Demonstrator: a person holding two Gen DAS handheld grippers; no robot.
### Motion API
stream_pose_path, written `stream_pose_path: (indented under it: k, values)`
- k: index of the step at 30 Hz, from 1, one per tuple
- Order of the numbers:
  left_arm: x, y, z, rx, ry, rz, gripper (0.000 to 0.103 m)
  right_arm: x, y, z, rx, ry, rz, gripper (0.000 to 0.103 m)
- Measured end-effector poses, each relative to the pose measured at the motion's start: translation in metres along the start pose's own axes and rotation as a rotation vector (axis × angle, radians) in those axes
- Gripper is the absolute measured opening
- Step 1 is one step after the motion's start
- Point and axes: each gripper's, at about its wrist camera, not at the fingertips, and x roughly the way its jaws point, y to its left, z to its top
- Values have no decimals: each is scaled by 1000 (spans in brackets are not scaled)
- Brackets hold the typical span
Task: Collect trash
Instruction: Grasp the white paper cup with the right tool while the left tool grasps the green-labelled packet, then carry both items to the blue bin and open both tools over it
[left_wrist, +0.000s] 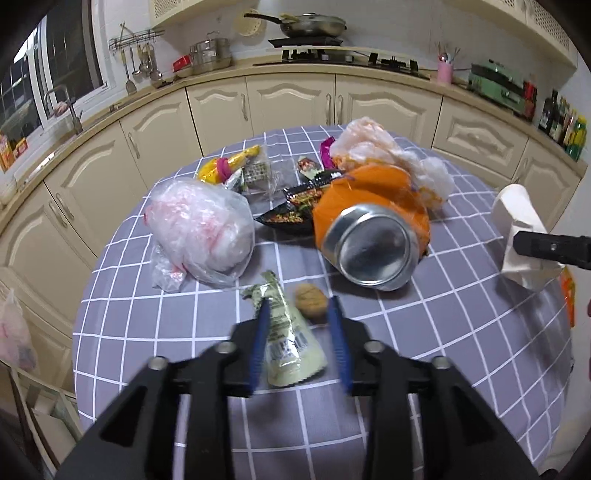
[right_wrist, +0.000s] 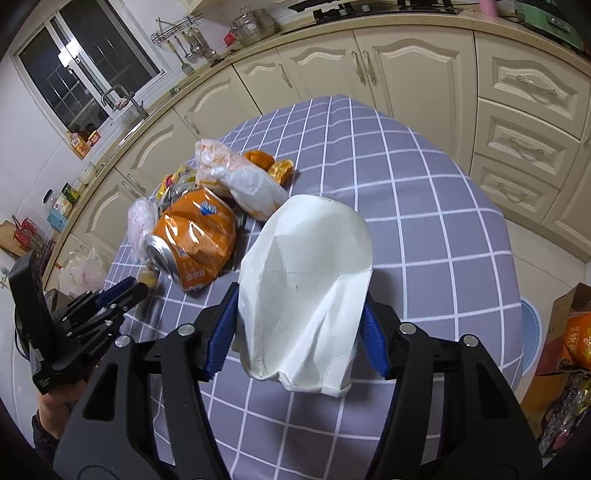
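My left gripper (left_wrist: 300, 314) is open just above the table, its blue fingers on either side of a pale green crumpled wrapper (left_wrist: 286, 338); a walnut (left_wrist: 311, 301) lies by the right finger. My right gripper (right_wrist: 299, 332) is shut on a crushed white paper cup (right_wrist: 306, 291) and holds it above the table; the cup also shows in the left wrist view (left_wrist: 519, 229). A dented orange can (left_wrist: 369, 240) lies on its side behind the walnut, also seen in the right wrist view (right_wrist: 195, 240).
The round table has a grey checked cloth (left_wrist: 461, 332). Further back lie a crumpled clear bag (left_wrist: 203, 229), a black food tray (left_wrist: 295, 210), yellow wrappers (left_wrist: 229, 166) and a pale plastic bag (left_wrist: 373, 142). Cream cabinets (left_wrist: 288, 99) curve behind. A cardboard box (right_wrist: 569, 332) stands on the floor at right.
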Motion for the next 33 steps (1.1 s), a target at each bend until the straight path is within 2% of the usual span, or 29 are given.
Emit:
stream_pose_path:
  k: [5,7,10,12,13,14,17,21,23,25,29,31,33]
  values:
    - [2,0,-2,1,1,34,40,-2,0,-5,1,1,1,60]
    - [5,9,-4,-30,5,56,40,-2,2,-6,-1,2,3,60]
    - [12,21,-7,-77,31,56,40,-2,3,-7,-2,3,2,60]
    - [19,22,-10,-68,46,50,39,-1,4,-7,-4,5,5,60]
    - [20,21,-9,-61,43,47,36,0,5,-7,-4,7,6,60]
    - [21,21,-6,-60,43,24,26,1,6,-6,-3,7,6,60]
    - [23,21,2,-62,42,-10,8,1,7,-6,-5,4,8,60]
    - [16,17,7,-44,23,-16,5,-6,6,-5,-14,-16,10,60]
    - [10,21,4,-51,13,8,5,-11,2,-6,-14,-28,14,60]
    - [0,27,1,-73,-3,35,5,-16,-2,-6,-9,-44,24,60]
    - [-37,29,8,-87,-85,89,5,-32,-10,-1,-10,-100,30,60]
    - [-54,18,21,-64,-133,80,5,-41,-17,2,-7,-128,25,60]
    - [-68,-5,40,-35,-180,29,5,-55,-30,6,10,-161,9,60]
